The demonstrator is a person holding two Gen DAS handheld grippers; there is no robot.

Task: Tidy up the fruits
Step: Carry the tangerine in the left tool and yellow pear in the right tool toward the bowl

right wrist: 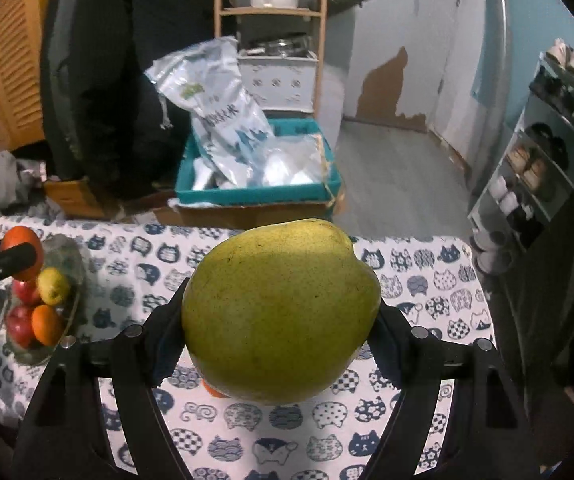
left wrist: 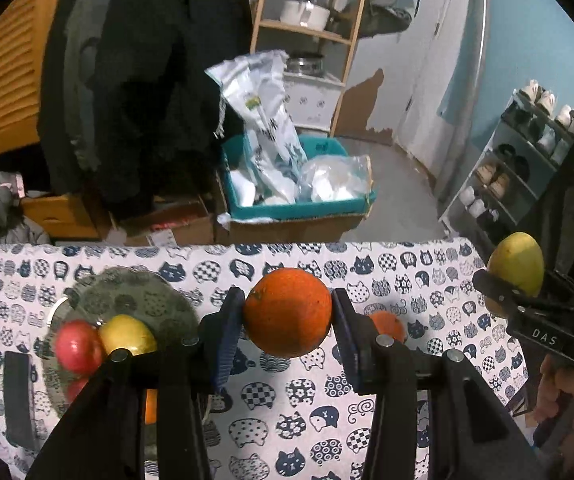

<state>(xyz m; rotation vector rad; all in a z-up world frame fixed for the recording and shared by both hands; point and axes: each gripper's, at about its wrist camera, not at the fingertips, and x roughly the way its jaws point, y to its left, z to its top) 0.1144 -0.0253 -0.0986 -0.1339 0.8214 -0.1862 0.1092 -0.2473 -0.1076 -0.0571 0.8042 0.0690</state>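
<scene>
My left claw (left wrist: 287,312) clamps an orange (left wrist: 287,310) above the counter (left wrist: 267,408) while my right claw (right wrist: 279,336) pinches a bulky green mango (right wrist: 281,308); either round fruit could slip and roll off before reaching the glass plate (left wrist: 135,292).

Black grippers: silver screws, ribbed blue fingers (left wrist: 227,336), white "DAS" lettering.

Open patterned tablecloth (right wrist: 135,264) stretched between both grippers and the glass bowl (right wrist: 71,280), bowl already crowded with fruit, a dark flat object (left wrist: 19,396) lay beside it at the left edge, one loose orange (left wrist: 387,326) obstructed the cloth's middle.
</scene>
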